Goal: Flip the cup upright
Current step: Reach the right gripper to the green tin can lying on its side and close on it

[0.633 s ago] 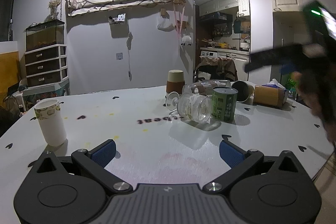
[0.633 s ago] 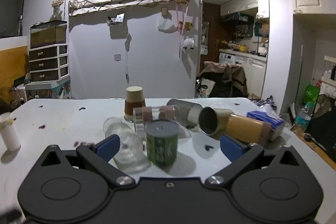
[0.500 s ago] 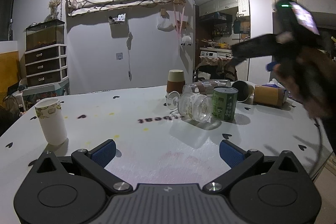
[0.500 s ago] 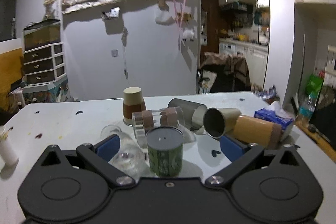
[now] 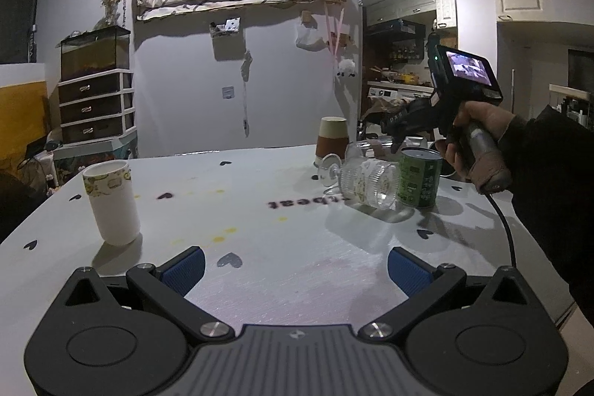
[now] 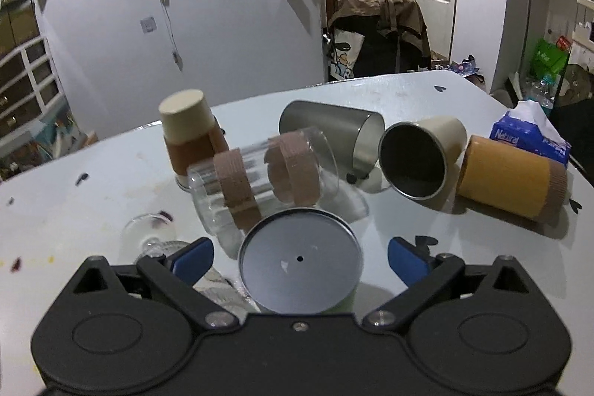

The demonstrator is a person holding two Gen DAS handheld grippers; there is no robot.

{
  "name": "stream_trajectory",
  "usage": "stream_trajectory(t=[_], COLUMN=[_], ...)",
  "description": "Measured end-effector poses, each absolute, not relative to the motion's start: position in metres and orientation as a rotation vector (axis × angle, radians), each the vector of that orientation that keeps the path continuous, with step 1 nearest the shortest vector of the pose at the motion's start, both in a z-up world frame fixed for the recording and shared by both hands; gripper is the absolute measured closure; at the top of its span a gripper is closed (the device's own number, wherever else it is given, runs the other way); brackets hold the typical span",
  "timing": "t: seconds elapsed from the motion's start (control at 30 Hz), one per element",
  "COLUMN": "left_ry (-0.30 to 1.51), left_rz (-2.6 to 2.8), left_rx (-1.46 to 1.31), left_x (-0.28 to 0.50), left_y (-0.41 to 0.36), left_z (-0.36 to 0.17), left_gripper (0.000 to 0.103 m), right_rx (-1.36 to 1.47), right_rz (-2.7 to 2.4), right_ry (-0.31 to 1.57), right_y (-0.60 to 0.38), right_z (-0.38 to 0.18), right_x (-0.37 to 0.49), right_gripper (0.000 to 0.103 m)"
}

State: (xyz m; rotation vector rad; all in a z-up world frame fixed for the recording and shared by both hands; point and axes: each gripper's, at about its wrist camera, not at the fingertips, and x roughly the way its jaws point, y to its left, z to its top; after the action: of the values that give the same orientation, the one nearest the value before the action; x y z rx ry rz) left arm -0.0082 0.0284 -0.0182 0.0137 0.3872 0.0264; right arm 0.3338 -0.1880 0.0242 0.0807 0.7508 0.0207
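Note:
A green cup point(image 6: 300, 266) stands upside down on the white table point(image 6: 92, 195), its grey bottom facing up; it also shows in the left wrist view point(image 5: 419, 179). My right gripper point(image 6: 300, 257) is open, hovering above it with a finger on each side. In the left wrist view the right gripper point(image 5: 399, 132) is held in a hand just above that cup. My left gripper point(image 5: 295, 271) is open and empty, low over the table's near part.
Around the green cup lie a ribbed stemmed glass point(image 5: 365, 179), a clear glass with tan bands point(image 6: 260, 173), a steel tumbler point(image 6: 334, 132), a cream cup point(image 6: 419, 158) and an orange cup point(image 6: 508, 184). A brown paper cup point(image 6: 189, 132) stands inverted. A white cup point(image 5: 111, 201) stands upright far left. A tissue pack point(image 6: 531, 136) is at the right.
My right gripper has moved forward and tipped down over the green cup, which now sits between its open fingers. The left gripper has not moved.

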Motion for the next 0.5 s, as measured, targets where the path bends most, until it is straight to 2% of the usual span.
stream_trajectory(t=[0.07,0.13,0.2,0.5], left_ry=[0.387,0.384,0.383,0.397], left_rz=[0.025,0.023,0.023,0.003], left_rx=[0.012,0.012,0.01,0.007], left_x=[-0.009,-0.01,-0.01,-0.006], left_y=[0.03,0.03,0.031,0.026], left_z=[-0.018,-0.018,-0.019,-0.023], left_gripper=[0.0,0.0,0.0,0.0], right_rx=[0.069,0.065,0.063,0.039], right_rz=[0.002,-0.003,0.023,0.097], right_ry=[0.76,0.768,0.774,0.732], right_y=[-0.186,-0.187,-0.189,-0.207], right_z=[0.019,0.016,0.015,0.021], right_x=[0.338,0.34,0.339,0.281], right_gripper=[0.004,0.019,0.028,0.028])
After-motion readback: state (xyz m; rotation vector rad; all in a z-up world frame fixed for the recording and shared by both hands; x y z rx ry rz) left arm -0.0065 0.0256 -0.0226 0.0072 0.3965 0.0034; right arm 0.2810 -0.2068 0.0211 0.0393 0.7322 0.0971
